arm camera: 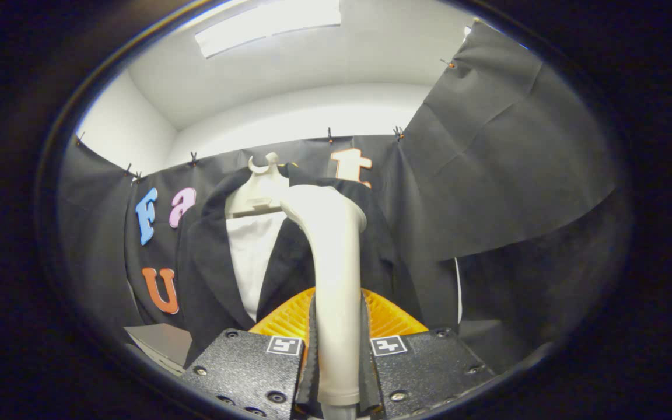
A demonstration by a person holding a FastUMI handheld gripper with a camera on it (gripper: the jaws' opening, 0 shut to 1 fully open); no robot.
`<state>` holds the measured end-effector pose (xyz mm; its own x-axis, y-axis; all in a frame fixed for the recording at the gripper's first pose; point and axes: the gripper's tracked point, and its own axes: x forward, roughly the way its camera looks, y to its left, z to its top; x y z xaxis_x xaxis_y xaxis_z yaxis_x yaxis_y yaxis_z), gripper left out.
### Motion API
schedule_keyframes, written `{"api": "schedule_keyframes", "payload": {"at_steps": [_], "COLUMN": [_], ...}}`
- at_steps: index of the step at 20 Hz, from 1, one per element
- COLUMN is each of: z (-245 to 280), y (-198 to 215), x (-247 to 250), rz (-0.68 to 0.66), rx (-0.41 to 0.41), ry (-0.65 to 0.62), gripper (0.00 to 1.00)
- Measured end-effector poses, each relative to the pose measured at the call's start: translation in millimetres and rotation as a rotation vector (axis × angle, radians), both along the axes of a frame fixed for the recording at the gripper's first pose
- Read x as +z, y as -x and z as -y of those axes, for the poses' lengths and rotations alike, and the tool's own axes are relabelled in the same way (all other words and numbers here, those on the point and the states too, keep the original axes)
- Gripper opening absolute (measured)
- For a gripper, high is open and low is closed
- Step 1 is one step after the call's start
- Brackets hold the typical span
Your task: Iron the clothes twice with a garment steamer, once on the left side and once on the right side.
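1. Cream plastic is what I have in my grip: the garment steamer stands upright between the two fingers of my gripper, and both fingers press on its handle, one from each side, so the gripper is clenched on it.
2. The steamer's handle rises straight from between the fingers and widens into a rounded head, which tips toward the clothes beyond it.
3. The head sits in front of the upper chest of a dark jacket, overlapping the lapel on the side nearer the plain black cloth; whether it touches the fabric I cannot tell.
4. The jacket hangs on a pale hanger, whose hook shows just above the collar.
5. Inside the open front of the jacket is a white shirt, showing as a narrow strip between the two lapels, beside the steamer's handle.
6. An orange ribbed part fans out just behind the handle, right above my fingers.
7. Black cloth makes up the booth's wall behind and beside the clothes, pinned up with small clips along its top edge.
8. Above the cloth are white walls and a long ceiling light.
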<state>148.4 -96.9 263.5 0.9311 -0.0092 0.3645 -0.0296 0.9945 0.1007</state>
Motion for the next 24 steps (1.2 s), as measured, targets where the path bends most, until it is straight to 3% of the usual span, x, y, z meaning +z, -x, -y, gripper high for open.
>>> {"api": "schedule_keyframes", "payload": {"at_steps": [7, 10, 24], "z": [-3.8, 0.1, -4.5], "y": [-32.3, -35.8, 3.6], "x": [33.8, 10.1, -119.4], "rz": [0.070, -0.004, -0.252], "rx": [-0.008, 0.027, -0.047], "ry": [0.077, 0.037, 0.050], "gripper": [0.30, 0.30, 0.30]}}
